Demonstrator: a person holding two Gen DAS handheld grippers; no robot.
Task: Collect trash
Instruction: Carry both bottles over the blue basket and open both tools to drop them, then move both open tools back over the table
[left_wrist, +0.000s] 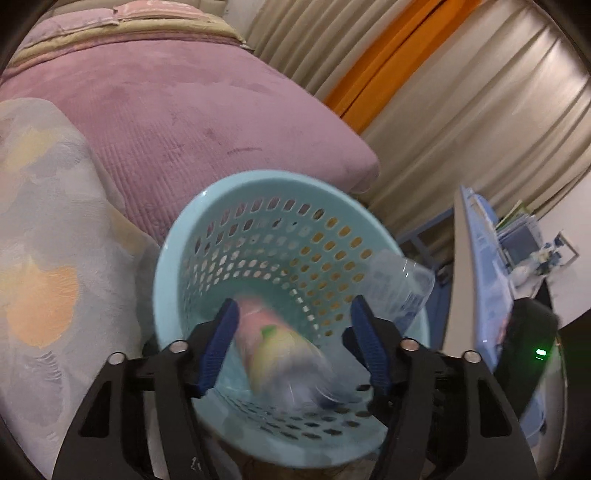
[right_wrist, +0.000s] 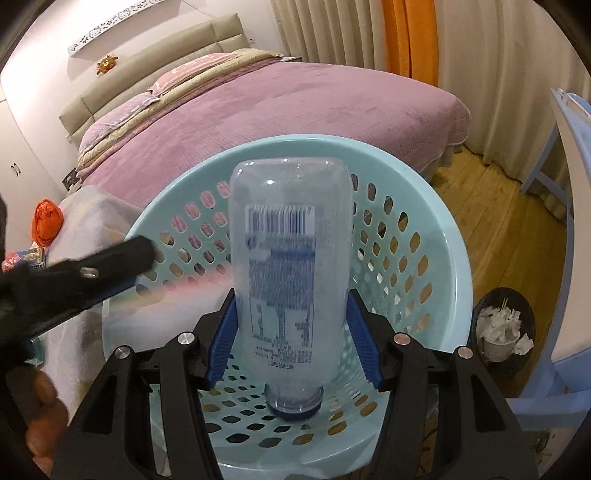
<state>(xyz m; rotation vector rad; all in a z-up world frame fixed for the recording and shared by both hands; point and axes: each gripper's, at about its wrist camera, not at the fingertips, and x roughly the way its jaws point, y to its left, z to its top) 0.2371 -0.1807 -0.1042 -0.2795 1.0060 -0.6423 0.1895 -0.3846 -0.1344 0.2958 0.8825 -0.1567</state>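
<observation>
- Left gripper (left_wrist: 291, 325): its blue ribbed fingers (left_wrist: 218, 350) stand apart over the pale blue perforated plastic basket (left_wrist: 258, 229). A blurred bottle with a pink and yellow label (left_wrist: 273, 350) lies between them, close to the left one and clear of the right; whether any pad touches it is hard to tell.
- Behind the basket lies a bed under a purple plush cover (left_wrist: 177, 110).
- Right gripper (right_wrist: 291, 325): its fingers hold a clear plastic bottle with a blue printed label (right_wrist: 288, 258), neck down, cap towards the camera, above the basket's open mouth. Pads press on both sides of its body.
- The label's print is too smeared to read.
- At the right, a dark waste bin with crumpled white paper (right_wrist: 502, 328) stands on the wooden floor (right_wrist: 491, 221).
</observation>
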